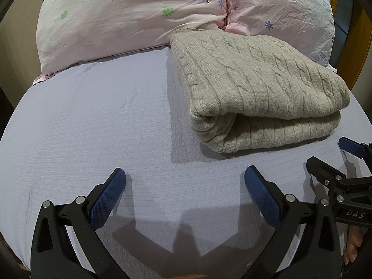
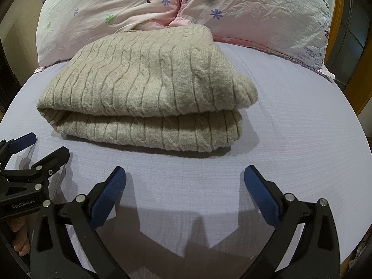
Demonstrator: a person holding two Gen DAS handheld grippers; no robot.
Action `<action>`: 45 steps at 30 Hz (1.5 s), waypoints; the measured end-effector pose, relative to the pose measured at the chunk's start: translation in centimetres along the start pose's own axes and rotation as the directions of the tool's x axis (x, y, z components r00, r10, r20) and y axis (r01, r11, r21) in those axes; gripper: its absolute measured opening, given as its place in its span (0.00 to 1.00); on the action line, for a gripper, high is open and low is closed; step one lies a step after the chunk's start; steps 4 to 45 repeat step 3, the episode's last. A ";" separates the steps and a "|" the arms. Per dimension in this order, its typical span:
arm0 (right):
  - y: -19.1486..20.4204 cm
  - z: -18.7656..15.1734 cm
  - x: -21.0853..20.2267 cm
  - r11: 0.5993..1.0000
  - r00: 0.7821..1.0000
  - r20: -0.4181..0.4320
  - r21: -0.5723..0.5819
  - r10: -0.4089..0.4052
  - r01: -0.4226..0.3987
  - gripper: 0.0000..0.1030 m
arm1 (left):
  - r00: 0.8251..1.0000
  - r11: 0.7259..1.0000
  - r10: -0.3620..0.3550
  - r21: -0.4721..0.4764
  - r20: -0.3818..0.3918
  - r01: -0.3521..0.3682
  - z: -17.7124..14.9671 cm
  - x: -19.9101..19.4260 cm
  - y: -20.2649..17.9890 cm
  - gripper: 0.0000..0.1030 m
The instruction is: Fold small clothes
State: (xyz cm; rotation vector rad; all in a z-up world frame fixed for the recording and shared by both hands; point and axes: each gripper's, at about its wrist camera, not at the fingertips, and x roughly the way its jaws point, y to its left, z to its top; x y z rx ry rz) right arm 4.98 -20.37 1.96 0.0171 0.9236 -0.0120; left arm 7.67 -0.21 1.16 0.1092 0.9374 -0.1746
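Both grippers are hovering spread wide over the lavender bedsheet point(image 1: 93, 121), w/ nothing between their blue pads. The left gripper point(image 1: 184, 181) is sitting near the folded beige cable-knit sweater point(image 1: 258, 88), apart from it, pads gripping nothing. The right gripper point(image 2: 184, 181) is likewise gaping, empty, just short of the sweater's front edge. The sweater is lying folded in two layers on the sheet, its far end touching the pink floral pillows point(image 2: 255, 11) at the head of the bed.
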 end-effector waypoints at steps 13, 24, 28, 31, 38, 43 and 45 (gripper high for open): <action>0.0 0.0 0.0 1.000 1.000 0.000 0.000 0.000 0.000 0.98 | 1.000 1.000 0.000 0.000 0.000 0.000 0.0 0.0 0.0 0.99; 0.0 0.0 0.0 1.000 1.000 0.000 0.000 0.000 0.000 0.98 | 1.000 1.000 0.000 0.000 0.000 0.000 0.0 0.0 0.0 0.99; 0.0 0.0 0.0 1.000 1.000 0.000 0.000 0.000 0.000 0.98 | 1.000 1.000 0.000 0.000 0.000 0.000 0.0 0.0 0.0 0.99; 0.0 0.0 0.0 1.000 1.000 0.000 0.000 0.000 0.000 0.98 | 1.000 1.000 0.000 0.000 0.000 0.000 0.0 0.0 0.0 0.99; 0.0 0.0 0.0 1.000 1.000 0.000 0.000 0.000 0.000 0.98 | 1.000 1.000 0.000 0.000 0.000 0.000 0.0 0.0 0.0 0.99; 0.0 0.0 0.0 1.000 1.000 0.000 0.000 0.000 0.000 0.98 | 1.000 1.000 0.000 0.000 0.000 0.000 0.0 0.0 0.0 0.99; 0.0 0.0 0.0 1.000 1.000 0.000 0.000 0.000 0.000 0.98 | 1.000 1.000 0.000 0.000 0.000 0.000 0.0 0.0 0.0 0.99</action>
